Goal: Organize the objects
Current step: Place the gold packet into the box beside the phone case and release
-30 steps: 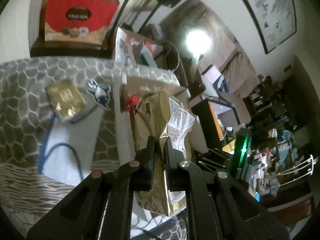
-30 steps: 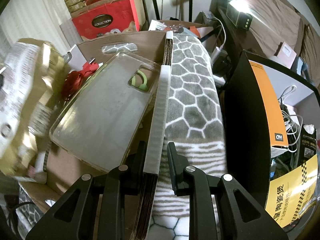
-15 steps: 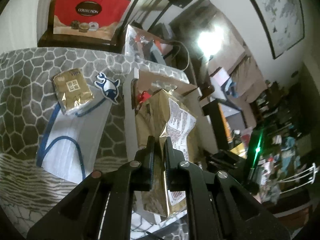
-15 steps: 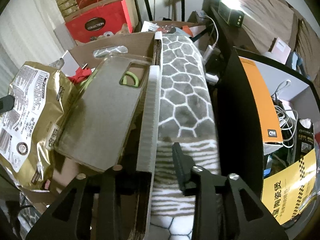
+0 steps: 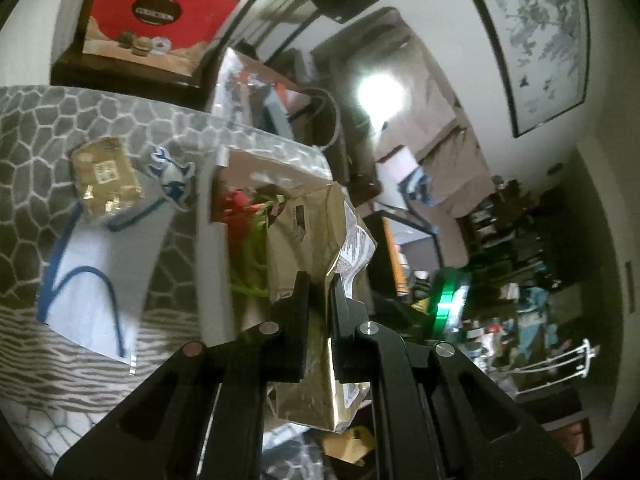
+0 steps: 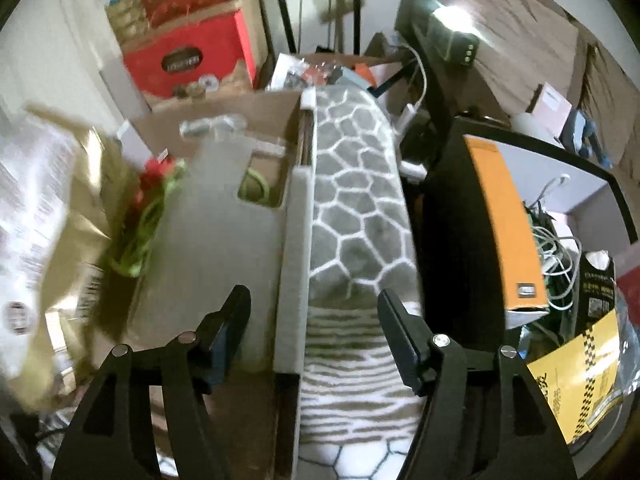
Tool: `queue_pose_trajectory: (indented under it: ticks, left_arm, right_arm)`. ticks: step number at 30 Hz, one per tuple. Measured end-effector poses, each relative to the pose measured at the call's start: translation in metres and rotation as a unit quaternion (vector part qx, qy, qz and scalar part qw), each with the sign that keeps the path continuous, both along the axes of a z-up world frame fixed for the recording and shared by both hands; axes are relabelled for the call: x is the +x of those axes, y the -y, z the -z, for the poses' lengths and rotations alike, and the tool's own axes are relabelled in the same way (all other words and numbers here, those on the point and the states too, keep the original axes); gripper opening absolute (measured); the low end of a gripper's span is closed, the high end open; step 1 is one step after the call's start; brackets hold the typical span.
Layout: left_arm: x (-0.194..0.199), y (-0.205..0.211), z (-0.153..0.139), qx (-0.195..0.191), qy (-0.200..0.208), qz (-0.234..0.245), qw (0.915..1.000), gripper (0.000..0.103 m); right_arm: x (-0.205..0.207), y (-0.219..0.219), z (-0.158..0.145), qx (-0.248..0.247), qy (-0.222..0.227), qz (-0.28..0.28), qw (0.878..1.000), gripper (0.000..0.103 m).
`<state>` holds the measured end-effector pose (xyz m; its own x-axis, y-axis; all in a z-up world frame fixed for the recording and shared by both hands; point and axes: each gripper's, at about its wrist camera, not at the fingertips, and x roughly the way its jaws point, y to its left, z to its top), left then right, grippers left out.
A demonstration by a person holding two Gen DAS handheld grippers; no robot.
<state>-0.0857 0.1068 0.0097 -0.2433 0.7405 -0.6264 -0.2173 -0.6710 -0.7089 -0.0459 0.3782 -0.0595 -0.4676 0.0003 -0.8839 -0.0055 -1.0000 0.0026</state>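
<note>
You are working in dim, greenish indoor light. A lamp (image 5: 380,94) is blowing out to a white glare in both views. Fisheye bending is curving the edges, and black corners are vignetting each frame. Motion blur is smearing the gold bag (image 6: 48,240) at your right view's left side.

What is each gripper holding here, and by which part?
The left gripper pinches the gold packet by its crimped edge. The right gripper holds nothing; its jaws are opening around the box wall.

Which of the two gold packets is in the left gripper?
The larger gold bag, clamped in the left gripper over the cardboard box; the small gold packet lies on the blanket.
</note>
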Motion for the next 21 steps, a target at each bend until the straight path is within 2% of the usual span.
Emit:
queue_pose_trajectory:
  ticks: [3, 5, 10, 12, 13, 17, 19, 20, 21]
  left_arm:
    - [-0.001, -0.007, 0.004, -0.002, 0.001, -0.006, 1.0, 0.008]
    - [-0.002, -0.013, 0.017, -0.012, 0.014, -0.007, 0.9998, 0.008]
    - [0.002, -0.02, 0.058, -0.068, 0.031, -0.012, 0.9971, 0.008]
    - [0.007, -0.022, 0.064, -0.099, 0.019, -0.007, 0.9949, 0.008]
    - [0.011, -0.024, 0.062, -0.121, -0.002, -0.003, 0.9927, 0.01]
    - [0.026, -0.039, 0.047, -0.191, -0.056, 0.019, 0.9797, 0.011]
    - [0.031, -0.043, 0.038, -0.211, -0.081, 0.021, 0.9738, 0.02]
    - [0.031, -0.042, 0.033, -0.215, -0.091, 0.016, 0.9722, 0.033]
    - [0.033, -0.043, 0.027, -0.217, -0.104, 0.01, 0.9707, 0.04]
  right_arm:
    - [0.002, 0.0, 0.0, 0.009, -0.005, 0.004, 1.0, 0.067]
    - [0.003, -0.004, -0.001, 0.006, -0.003, 0.009, 1.0, 0.067]
    - [0.004, -0.01, -0.002, 0.004, -0.001, 0.016, 1.0, 0.067]
    - [0.005, -0.013, -0.004, 0.0, -0.003, 0.018, 1.0, 0.067]
    - [0.006, -0.014, -0.004, -0.001, -0.004, 0.019, 1.0, 0.067]
    - [0.004, -0.014, -0.004, -0.009, -0.002, 0.017, 1.0, 0.067]
    - [0.003, -0.012, -0.003, -0.008, -0.002, 0.015, 1.0, 0.067]
    - [0.004, -0.011, -0.003, -0.01, -0.002, 0.013, 1.0, 0.067]
    - [0.004, -0.01, -0.003, -0.01, -0.002, 0.012, 1.0, 0.067]
